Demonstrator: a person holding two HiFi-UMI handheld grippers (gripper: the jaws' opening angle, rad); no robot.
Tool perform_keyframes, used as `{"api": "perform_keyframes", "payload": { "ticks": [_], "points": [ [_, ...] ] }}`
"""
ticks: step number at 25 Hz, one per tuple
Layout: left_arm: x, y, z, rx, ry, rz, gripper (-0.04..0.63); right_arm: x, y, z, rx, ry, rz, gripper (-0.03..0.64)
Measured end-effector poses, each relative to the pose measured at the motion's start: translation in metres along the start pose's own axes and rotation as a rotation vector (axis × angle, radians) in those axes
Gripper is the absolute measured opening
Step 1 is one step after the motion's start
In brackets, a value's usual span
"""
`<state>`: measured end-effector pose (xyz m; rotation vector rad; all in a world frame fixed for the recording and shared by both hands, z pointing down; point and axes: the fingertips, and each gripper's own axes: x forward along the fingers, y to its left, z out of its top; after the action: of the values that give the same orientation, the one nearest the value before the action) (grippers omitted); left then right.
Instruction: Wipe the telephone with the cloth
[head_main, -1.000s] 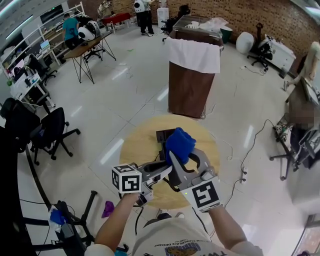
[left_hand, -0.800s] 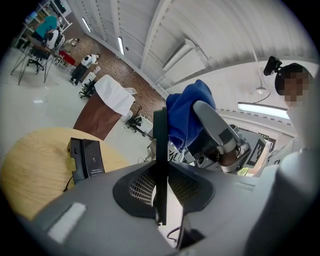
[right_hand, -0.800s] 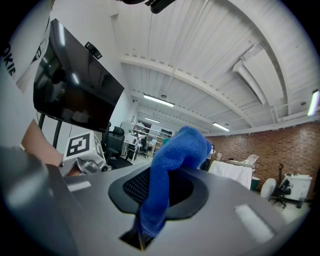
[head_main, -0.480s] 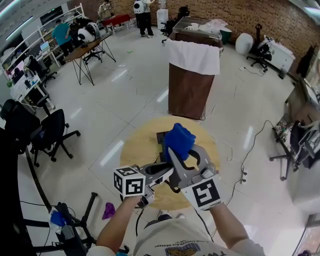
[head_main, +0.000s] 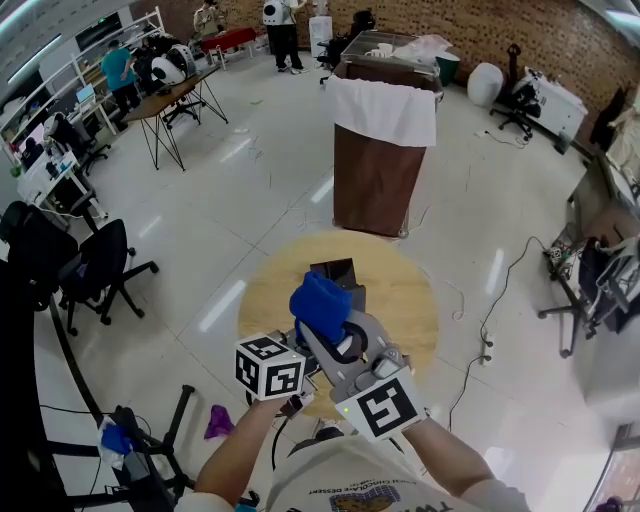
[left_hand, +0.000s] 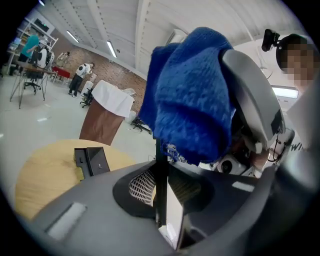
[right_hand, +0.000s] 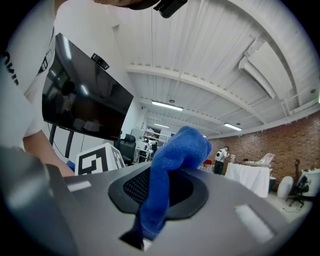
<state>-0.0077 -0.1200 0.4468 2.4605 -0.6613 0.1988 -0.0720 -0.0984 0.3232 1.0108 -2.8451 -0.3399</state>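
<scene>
Pinching the blue cloth (head_main: 320, 305), your right gripper (head_main: 322, 330) hangs above the round table (head_main: 400, 290); your left gripper (left_hand: 161, 210) clamps a thin dark slab (left_hand: 161, 175) edge-on.

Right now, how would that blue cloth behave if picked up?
The cloth is probably floppy: it curls over above the right gripper. Likely light and soft, judging by its fuzzy knit. Unlikely to slip while the jaws pinch it.

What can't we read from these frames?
- Head view: the cloth hides the telephone's near part; its details are too small.
- Left gripper view: the left gripper's tongs pinch a thin dark strip; the cloth covers its upper end, so unidentifiable.
- Right gripper view: telephone and table out of frame.
</scene>
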Motion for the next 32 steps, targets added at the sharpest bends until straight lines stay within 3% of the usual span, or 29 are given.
{"api": "perform_keyframes", "payload": {
  "ticks": [9, 32],
  "points": [
    [-0.005, -0.001, -0.002, 0.036, 0.009, 0.023, 0.063, 0.011, -0.002, -0.012, -0.005, 0.024, 0.001, 0.060],
    [-0.005, -0.005, -0.016, 0.051, 0.034, 0.018, 0.063, 0.022, -0.040, 0.024, -0.142, -0.035, -0.054, 0.060]
  ]
}}
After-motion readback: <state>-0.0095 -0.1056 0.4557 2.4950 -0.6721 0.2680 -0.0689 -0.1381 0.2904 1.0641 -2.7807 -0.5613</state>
